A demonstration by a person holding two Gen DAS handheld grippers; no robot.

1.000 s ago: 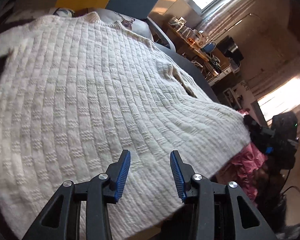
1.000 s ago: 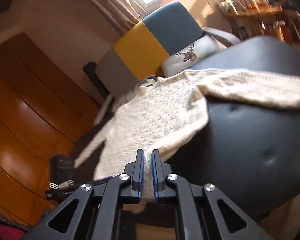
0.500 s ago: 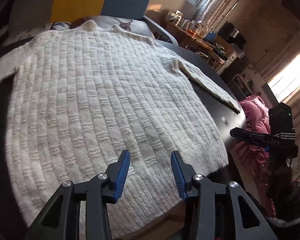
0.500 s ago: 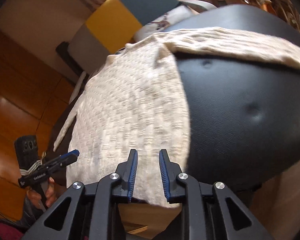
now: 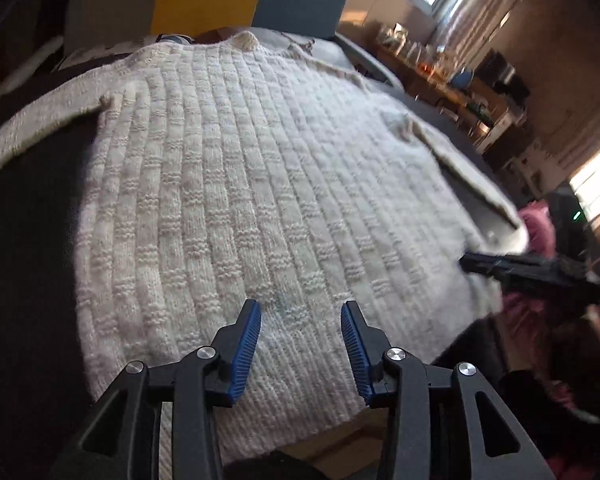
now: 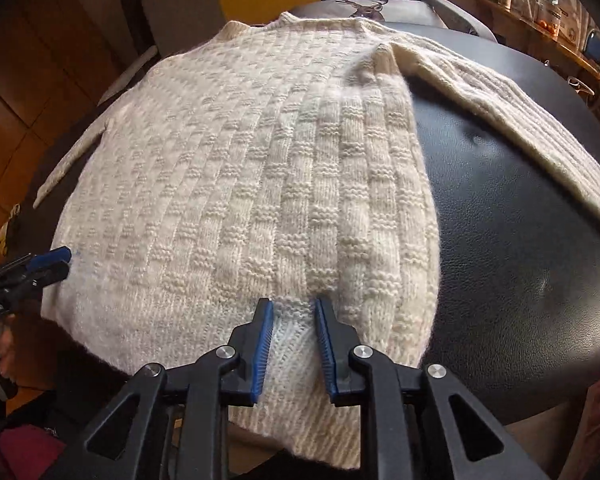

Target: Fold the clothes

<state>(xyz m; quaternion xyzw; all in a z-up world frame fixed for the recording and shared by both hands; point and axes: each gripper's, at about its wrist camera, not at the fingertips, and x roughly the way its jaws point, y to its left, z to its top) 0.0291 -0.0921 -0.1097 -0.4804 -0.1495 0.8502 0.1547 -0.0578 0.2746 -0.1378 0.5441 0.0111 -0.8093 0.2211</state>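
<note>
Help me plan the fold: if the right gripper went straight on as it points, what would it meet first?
Probably the cream sweater: the open right gripper already sits low over its hem, though exact height is unclear.

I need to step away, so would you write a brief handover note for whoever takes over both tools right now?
Left tool: open, holding nothing, over the hem of the cream knitted sweater.
Right tool: open, holding nothing, at the hem nearer the sweater's right side.
Sweater: spread flat on the black padded surface, collar far from you, hem hanging over the near edge, both sleeves stretched outward.
Done: garment laid out.
Left: all folds, sleeves inward first, probably.
</note>
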